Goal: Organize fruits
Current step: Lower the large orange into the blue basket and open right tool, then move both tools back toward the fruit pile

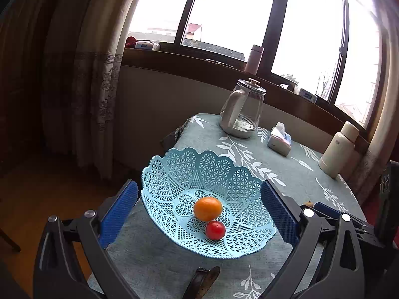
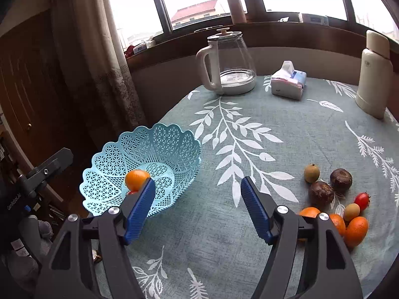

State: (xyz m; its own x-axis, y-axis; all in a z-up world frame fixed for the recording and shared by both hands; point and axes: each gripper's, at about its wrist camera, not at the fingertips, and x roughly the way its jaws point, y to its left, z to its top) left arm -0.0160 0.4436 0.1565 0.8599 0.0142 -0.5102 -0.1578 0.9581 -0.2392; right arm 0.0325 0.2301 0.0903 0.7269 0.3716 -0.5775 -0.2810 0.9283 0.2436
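While both empty: left gripper (image 1: 199,214), right gripper (image 2: 197,204) wide apart | basket (image 2: 104,174) holds orange (image 1: 207,208), tomato (image 1: 215,229) | risk: round fruit (image 2: 336,199) right of basket rolling if nudged

A home dining spot: curtains (image 1: 94,79), glass kettle (image 2: 228,62), tissue pack (image 2: 288,79) on leaf-print tablecloth (image 2: 249,149).

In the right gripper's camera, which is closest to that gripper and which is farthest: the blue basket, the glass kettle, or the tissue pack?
From the right gripper:
1. Blue basket, nearest, front left.
2. Glass kettle and tissue pack, both at the far edge by the window; too close to call.
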